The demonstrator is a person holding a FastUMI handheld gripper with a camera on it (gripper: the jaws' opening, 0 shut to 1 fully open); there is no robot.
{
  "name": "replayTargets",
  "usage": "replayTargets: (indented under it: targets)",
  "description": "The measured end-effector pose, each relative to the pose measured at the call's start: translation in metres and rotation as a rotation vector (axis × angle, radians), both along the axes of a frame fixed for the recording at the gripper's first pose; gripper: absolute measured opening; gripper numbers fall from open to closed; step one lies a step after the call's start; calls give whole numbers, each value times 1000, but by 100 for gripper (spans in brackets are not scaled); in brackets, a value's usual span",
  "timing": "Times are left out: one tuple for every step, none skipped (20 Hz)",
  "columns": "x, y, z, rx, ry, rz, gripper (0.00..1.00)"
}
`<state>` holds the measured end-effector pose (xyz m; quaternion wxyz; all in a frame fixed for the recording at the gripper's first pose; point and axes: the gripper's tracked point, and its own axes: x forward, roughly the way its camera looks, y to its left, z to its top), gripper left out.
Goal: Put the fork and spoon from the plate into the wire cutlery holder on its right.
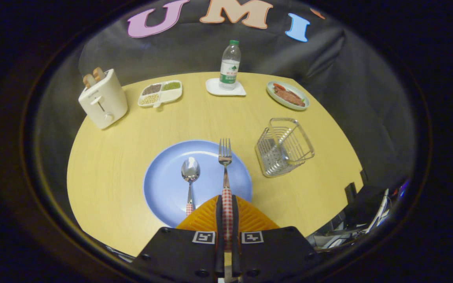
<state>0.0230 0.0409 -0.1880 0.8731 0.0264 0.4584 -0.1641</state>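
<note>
Table (112, 165) first: it's crowded beyond your fingers. The toaster (103, 100) sits far ahead-left, and the divided snack tray (160, 93), the water bottle (230, 65) on its coaster, and a small food plate (288, 95) are all well beyond. None is on the direct line to the holder, so a wide swing is the only way you hit them.

The blue plate (163, 184) is right ahead of and under the fingers. If you drag the fork instead of lifting it clear, the plate may slide or the spoon may get knocked.

The wire cutlery holder (284, 146) is ahead-right, off the plate and leaning a bit in this view. It looks light. A fork going in at an angle could catch a wire and tip or shove it.

The gripper (227, 214) is pinching the fork (225, 161) by its checked handle, fingers closed tight on it, tines pointing ahead. The grip sits far back on the handle, so the long free end can pivot or droop if you rotate fast.

The spoon (190, 173) lies on the plate just left of the fork, untouched. It's close enough that a sideways jerk clips it.
</note>
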Motion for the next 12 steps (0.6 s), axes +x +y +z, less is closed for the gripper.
replayTargets:
  targets:
    - [1, -5, 15, 5, 5, -28, 10]
    - [4, -11, 28, 15, 16, -59, 10]
    - [5, -18, 41, 25, 31, -91, 10]
    - [4, -26, 53, 37, 57, -119, 10]
    - [3, -33, 63, 45, 88, -144, 10]
    - [2, -42, 72, 51, 125, -165, 10]
    - [0, -50, 79, 56, 166, -181, 10]
    - [-1, -58, 84, 60, 208, -197, 10]
    - [-3, -66, 86, 64, 252, -215, 10]
    - [-4, -75, 84, 71, 297, -233, 10]
    - [-5, -82, 81, 84, 344, -245, 10]
    - [-4, -86, 76, 94, 382, -248, 10]
